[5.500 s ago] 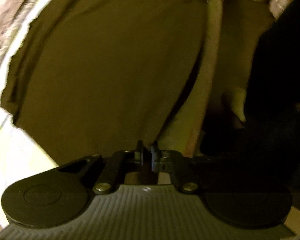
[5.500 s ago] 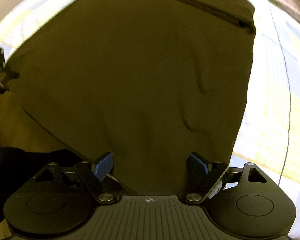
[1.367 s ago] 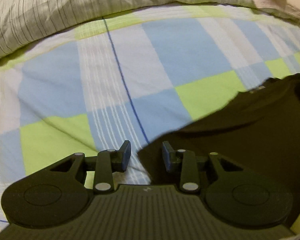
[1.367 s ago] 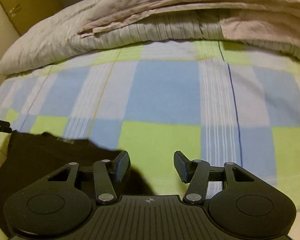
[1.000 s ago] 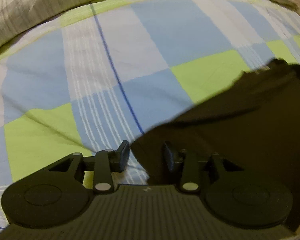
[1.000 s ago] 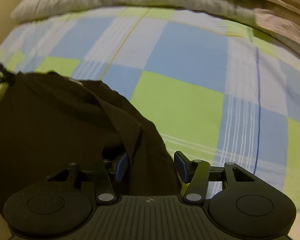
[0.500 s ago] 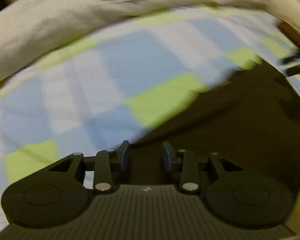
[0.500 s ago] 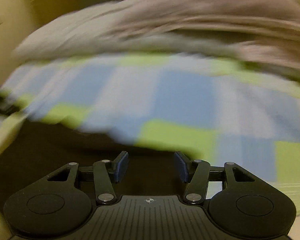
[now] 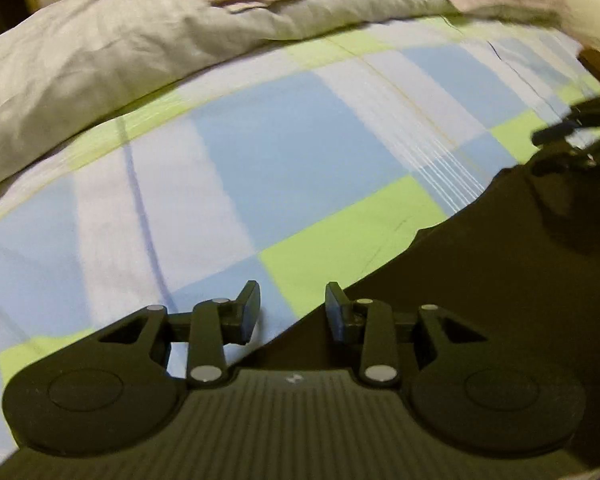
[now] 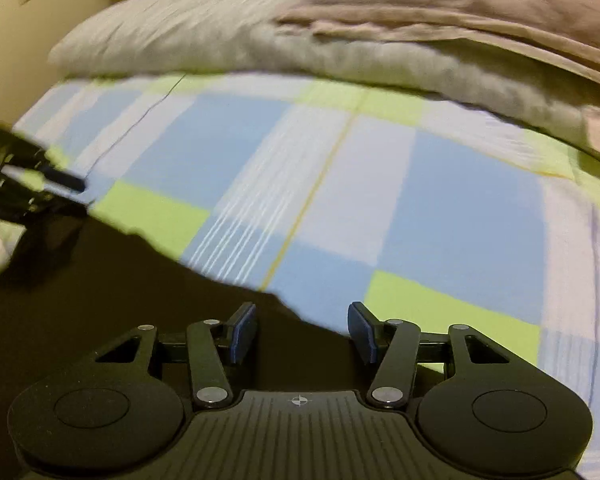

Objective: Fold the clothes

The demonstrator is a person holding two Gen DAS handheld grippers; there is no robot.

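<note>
A dark brown garment (image 9: pixel 500 272) lies flat on the checked bedsheet, filling the lower right of the left wrist view and the lower left of the right wrist view (image 10: pixel 100 288). My left gripper (image 9: pixel 292 308) hovers open over the garment's far left edge, nothing between its fingers. My right gripper (image 10: pixel 302 330) is open over the garment's far right edge, also empty. Each view catches the other gripper at its side: the right one (image 9: pixel 572 128) and the left one (image 10: pixel 36 184), both near the garment's edge.
The bedsheet (image 9: pixel 284 152) has blue, white and lime-green squares and stretches beyond the garment. A rumpled grey and pinkish duvet (image 10: pixel 340 32) is piled along the far side of the bed. A cream wall (image 10: pixel 28 20) stands at the left.
Both grippers have let go of the garment edge they held up a second ago; it now lies flat. Both views have tilted up toward the duvet.
</note>
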